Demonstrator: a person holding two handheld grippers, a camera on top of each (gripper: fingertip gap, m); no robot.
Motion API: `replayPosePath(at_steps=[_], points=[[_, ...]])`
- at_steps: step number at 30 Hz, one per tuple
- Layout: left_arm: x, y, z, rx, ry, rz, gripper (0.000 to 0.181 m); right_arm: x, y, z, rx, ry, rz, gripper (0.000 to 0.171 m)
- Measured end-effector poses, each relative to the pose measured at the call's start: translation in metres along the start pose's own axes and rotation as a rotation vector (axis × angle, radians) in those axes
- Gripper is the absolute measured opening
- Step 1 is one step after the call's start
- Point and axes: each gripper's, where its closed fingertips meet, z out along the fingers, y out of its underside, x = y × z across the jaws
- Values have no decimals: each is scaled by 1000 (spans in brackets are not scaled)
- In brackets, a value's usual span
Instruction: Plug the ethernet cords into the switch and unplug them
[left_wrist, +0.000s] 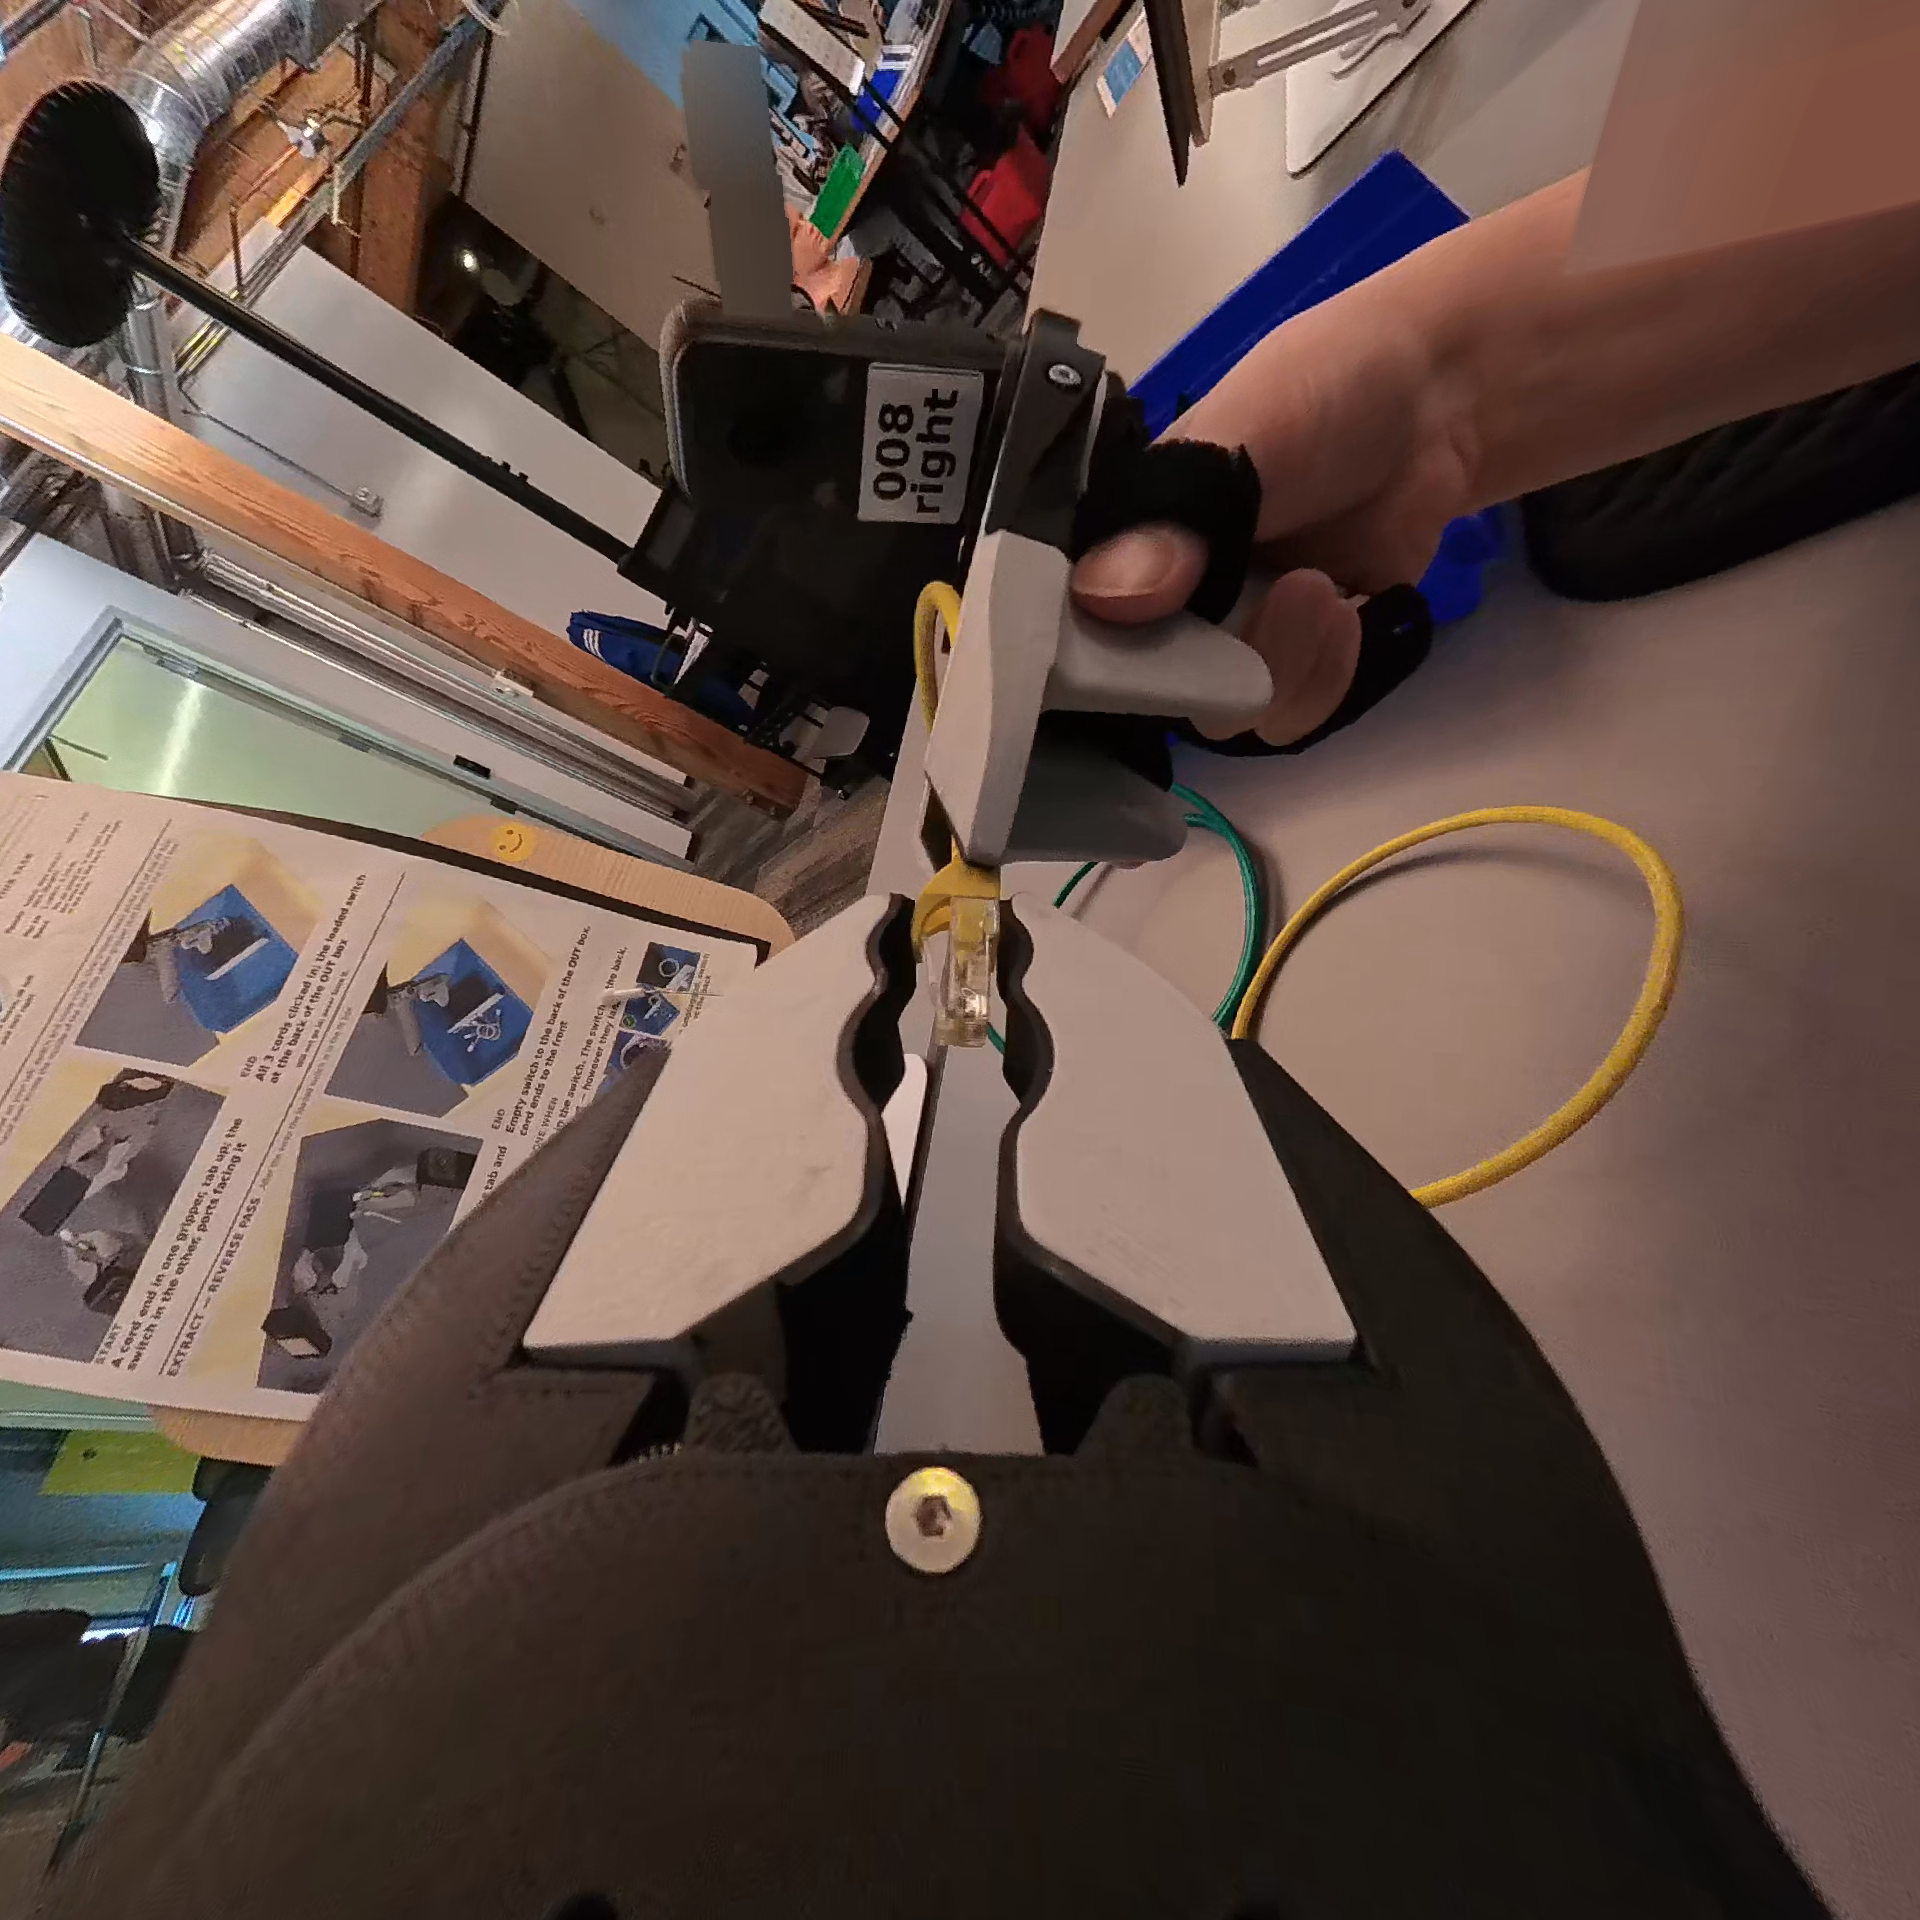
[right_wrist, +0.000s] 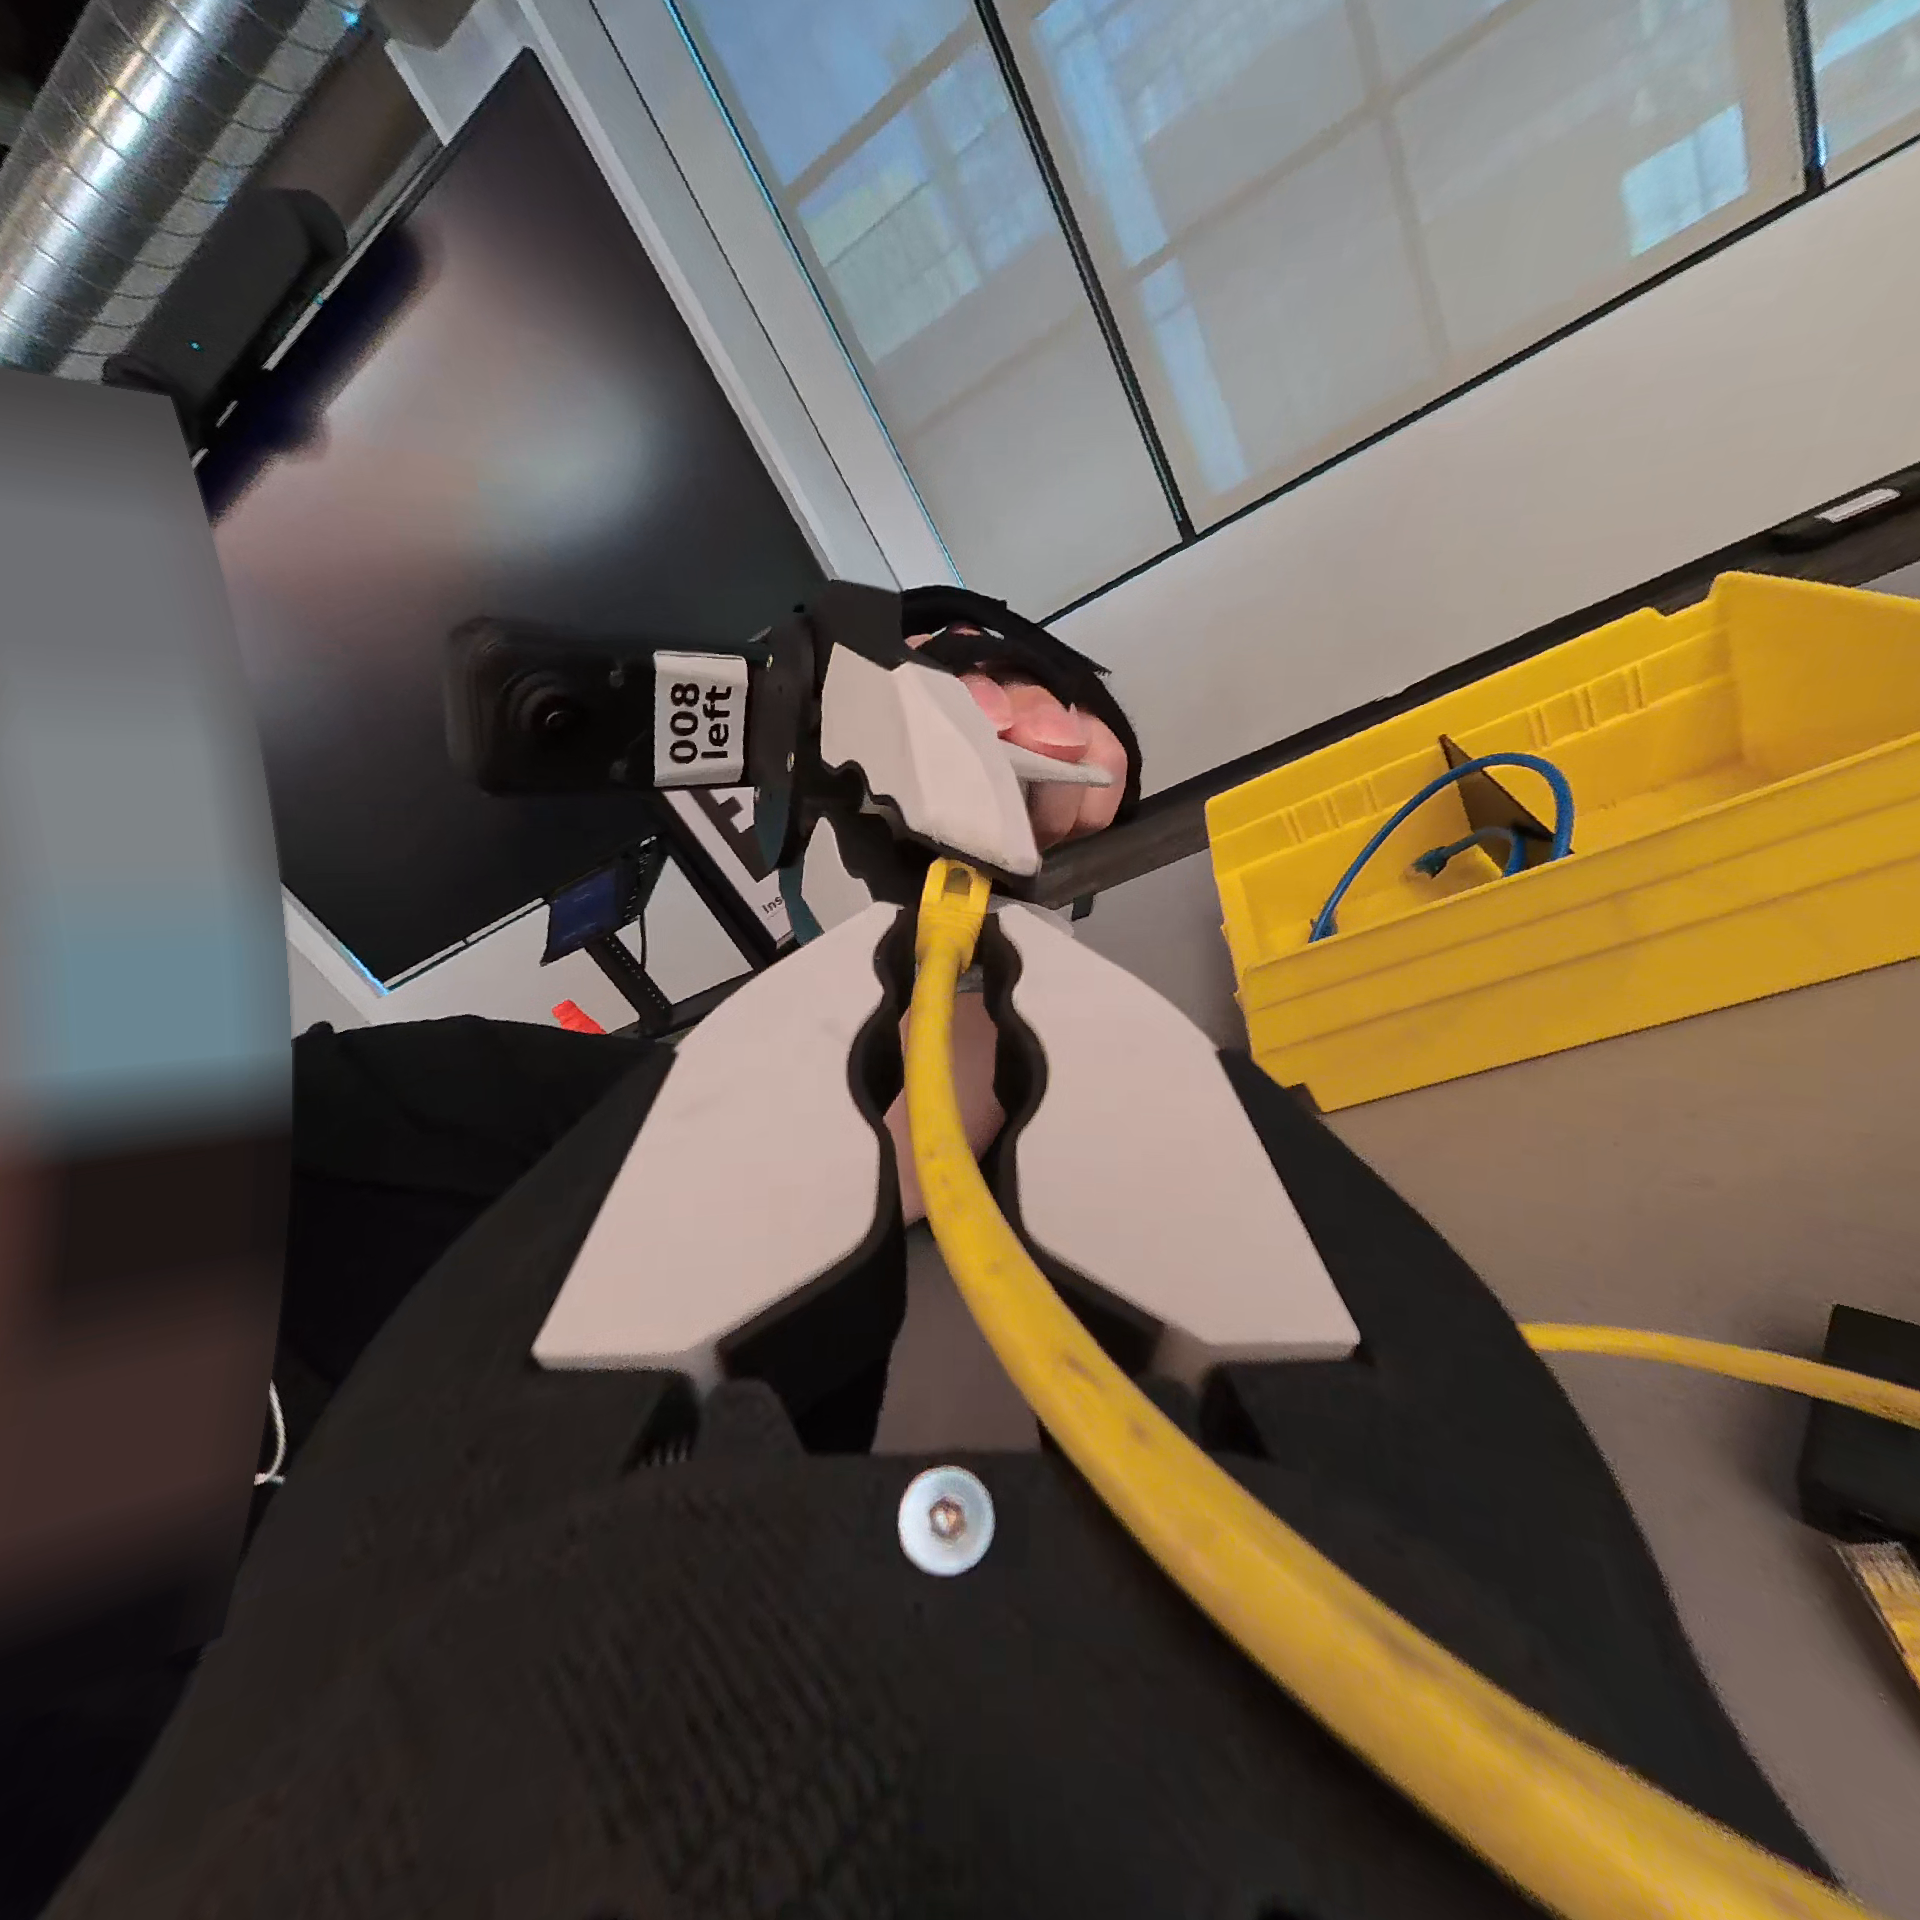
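Yellow cord (right_wrist: 1039, 1299) runs up btwn the R gripper (right_wrist: 945, 925) fingers, thick and glossy, w/ a moulded yellow boot at the tips. Jaws clenched on the cord just behind the boot. The rest trails off near-right over the grey table (right_wrist: 1558, 1195). A black box (right_wrist: 1870, 1434) sits at the right edge, too cropped to ID.

From the L wrist view, the clear plug (left_wrist: 966, 987) sticks out of the boot and points toward the camera, sitting in the gap btwn the L gripper (left_wrist: 958, 914) tips. There are thin slivers of space either side, so can't tell if those jaws pinch it or just bracket it.

The grippers meet nose to nose above the table, both tilted. R hand (left_wrist: 1299, 499) wraps its handle, thumb on the grey trigger, black strap over the fingers. L hand (right_wrist: 1049, 727) is likewise strapped.

Farther right, the cord's slack makes a wide loop on the table, w/ a green cord (left_wrist: 1242, 894) beside it. Printed sheet (left_wrist: 260, 1039) lies left. Far right: yellow bin (right_wrist: 1558, 935) holding a blue cord (right_wrist: 1455, 810).
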Motion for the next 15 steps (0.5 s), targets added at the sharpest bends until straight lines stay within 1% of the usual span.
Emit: replayPosePath(at_steps=[4,6,7,10,11,13,14,15], points=[[0,2,1,-11,3,-15,14,3,1,-1,-10,24,-16,13],[-4,0,3,7,-8,-94,15,3,-4,-4,10,39,-35,13],[-10,-1,3,19,-11,-181,20,4,-8,-8,21,53,-46,13],[-34,-3,-3,100,28,-587,54,-2,-26,-24,69,92,-105,13],[-46,5,-4,105,10,-728,57,-7,-33,-30,86,110,-148,13],[-66,41,0,46,-99,-951,58,-22,-43,-37,94,141,-248,13],[-70,65,4,-19,-163,-1031,54,-30,-47,-39,100,152,-289,13],[-68,87,11,-88,-193,-1089,56,-39,-51,-42,108,155,-319,13]])
